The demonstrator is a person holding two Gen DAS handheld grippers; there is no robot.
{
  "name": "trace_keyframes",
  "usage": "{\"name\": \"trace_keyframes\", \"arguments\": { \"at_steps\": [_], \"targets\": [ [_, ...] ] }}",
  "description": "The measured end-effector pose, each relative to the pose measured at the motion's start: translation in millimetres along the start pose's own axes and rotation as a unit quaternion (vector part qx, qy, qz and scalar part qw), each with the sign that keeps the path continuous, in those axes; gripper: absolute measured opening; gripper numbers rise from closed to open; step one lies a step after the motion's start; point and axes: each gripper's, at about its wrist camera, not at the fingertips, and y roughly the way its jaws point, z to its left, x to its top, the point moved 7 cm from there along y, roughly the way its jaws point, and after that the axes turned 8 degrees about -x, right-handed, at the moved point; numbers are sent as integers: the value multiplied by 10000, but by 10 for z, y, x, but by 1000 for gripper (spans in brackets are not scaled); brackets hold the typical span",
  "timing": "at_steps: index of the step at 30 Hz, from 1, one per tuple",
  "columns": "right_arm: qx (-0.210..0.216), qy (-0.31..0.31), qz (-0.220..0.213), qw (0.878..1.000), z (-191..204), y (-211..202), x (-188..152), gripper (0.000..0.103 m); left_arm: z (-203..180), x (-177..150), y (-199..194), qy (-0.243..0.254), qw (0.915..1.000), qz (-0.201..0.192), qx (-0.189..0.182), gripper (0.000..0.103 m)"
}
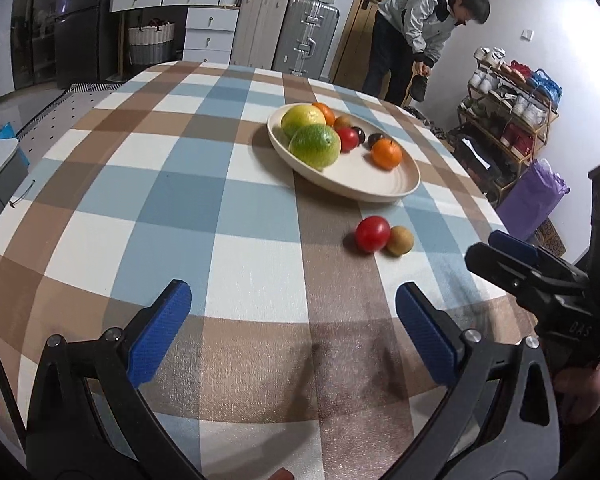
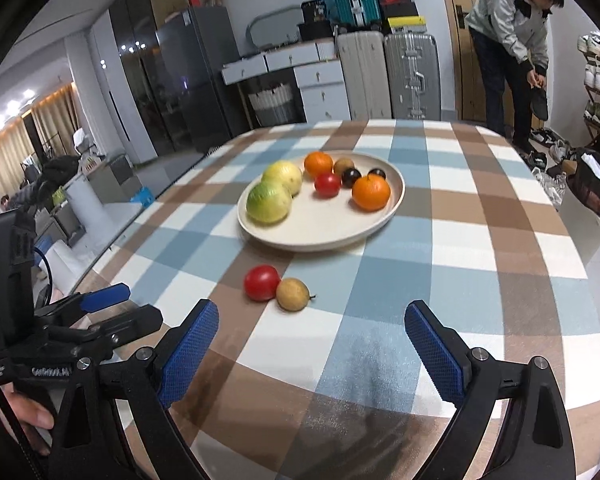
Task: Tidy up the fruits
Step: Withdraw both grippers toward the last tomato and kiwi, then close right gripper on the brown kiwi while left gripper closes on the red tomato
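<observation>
We see a cream plate (image 2: 392,212) on the checked tablecloth (image 2: 480,248), bearing two large yellow-green citrus fruits (image 2: 269,202), two oranges (image 2: 371,193), a red tomato (image 2: 327,184), a brown fruit and two dark plums. Just in front of the plate, a second red tomato (image 2: 262,282) touches a tan round fruit (image 2: 293,294). Nearer than these, we find the left gripper (image 1: 292,334) and right gripper (image 2: 310,346) spread wide, empty, above the cloth.
</observation>
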Motion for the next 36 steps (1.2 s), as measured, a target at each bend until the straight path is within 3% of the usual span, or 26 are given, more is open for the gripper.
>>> {"name": "trace_keyframes", "arguments": {
  "at_steps": [6, 10, 20, 22, 24, 27, 36],
  "targets": [
    [-47, -106, 230, 9997, 39, 184, -20, 96, 63, -21, 95, -33, 10000, 76, 45, 102],
    [-27, -147, 404, 9991, 65, 321, -18, 85, 130, -29, 142, -104, 9998, 144, 25, 102],
    [1, -370, 712, 9968, 155, 589, -9, 70, 279, -47, 186, -275, 9995, 153, 22, 102],
    [12, -420, 821, 9957, 170, 647, -19, 56, 274, -45, 189, -271, 9995, 153, -14, 102],
    [21, -458, 814, 9956, 186, 671, 1, 53, 260, -45, 197, -259, 9995, 168, -65, 102],
    [64, -551, 840, 9949, 229, 690, 0, 32, 240, -46, 195, -252, 9995, 170, -83, 102],
    [283, -318, 726, 9965, 167, 604, -61, 29, 169, -46, 177, -214, 9995, 201, -106, 102]
  ]
}}
